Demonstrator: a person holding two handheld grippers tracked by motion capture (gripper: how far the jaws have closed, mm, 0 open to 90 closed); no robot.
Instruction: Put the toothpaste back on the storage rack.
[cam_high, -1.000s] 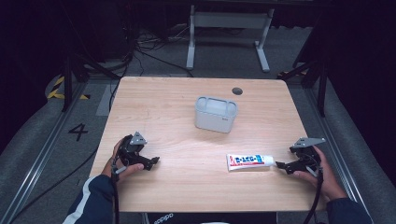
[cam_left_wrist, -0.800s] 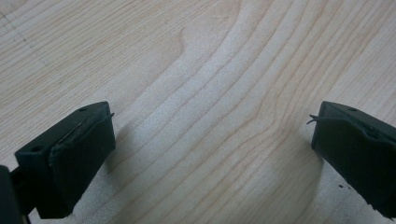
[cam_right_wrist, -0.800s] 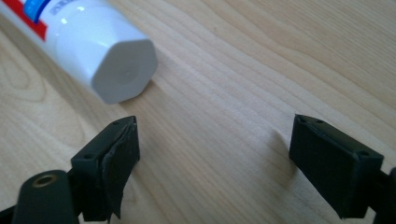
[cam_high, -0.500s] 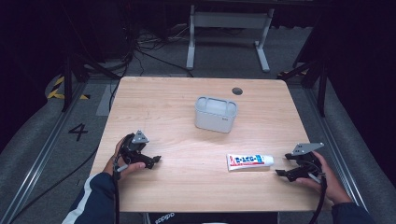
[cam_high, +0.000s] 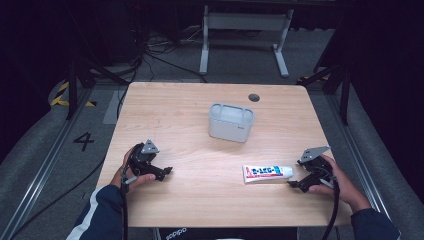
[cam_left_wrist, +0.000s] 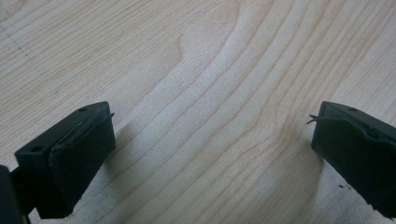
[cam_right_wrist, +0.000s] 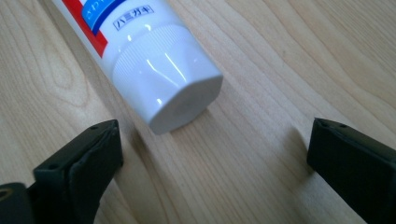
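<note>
Toothpaste tube (cam_high: 267, 173) lies flat on wooden counter (cam_high: 190, 115), lower right of high view, long axis roughly left-right, white cap end twd the right gripper (cam_high: 300, 182). Tube white w/ blue and red label; Japanese print legible in right gripper view. Same tube (cam_right_wrist: 140, 51) in right gripper view runs from upper left of frame down twd centre, ribbed cap nearest the camera.

Right gripper: held in person's right hand (cam_high: 334, 181), lower right of high view, low over counter, just beside tube cap. Jaws spread wide, nothing between them; cap sits ahead of the gap, closer to the jaw at frame left. Cannot tell if cap touches that jaw. Bare wood btwn cap and the other jaw.

Left gripper (cam_high: 165, 172): held in left hand (cam_high: 131, 172), lower left of high view, well apart from tube. Jaws spread wide, pinching nothing; left gripper view has bare wood grain btwn and beyond them.

Others: grey plastic container (cam_high: 230, 122), rounded corners, open top, stands upright near centre of counter, above-left of tube, apart from it. Small dark round spot (cam_high: 254, 97) on counter near far edge, upper right of container. Nothing lying btwn either gripper and tube.

Surrounds: dark floor, cables (cam_high: 155, 55) at upper left, white metal stand (cam_high: 245, 30) beyond counter, painted "4" (cam_high: 83, 141) on floor at left.
</note>
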